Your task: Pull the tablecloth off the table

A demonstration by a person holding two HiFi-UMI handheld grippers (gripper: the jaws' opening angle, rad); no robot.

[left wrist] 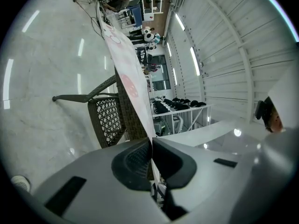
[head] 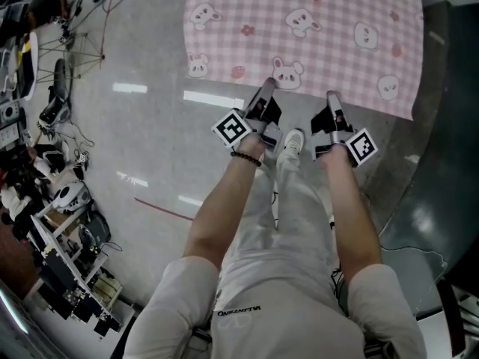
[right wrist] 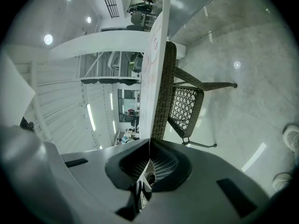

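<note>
Both hands are clamping the near edge of the tablecloth (head: 299, 28). The left gripper (left wrist: 151, 146) is pinching shut on the hem with fabric running straight out from between its pads, and the right gripper (right wrist: 149, 149) is doing the same a little way along the same edge. The cloth is lying spread flat over the table, its pink check side up, with the near hem lifted off the edge and pulled taut. A wicker frame (right wrist: 166, 92) is showing under it; we cannot tell whether it's the table base or a chair.

We're reading this as grip done, pull not yet started, since most of the cloth is sitting on top. Next we're needing a steady draw back toward the body, both hands moving together and level so the cloth is sliding evenly. Uneven pull risks it bunching or snagging on the wicker.
</note>
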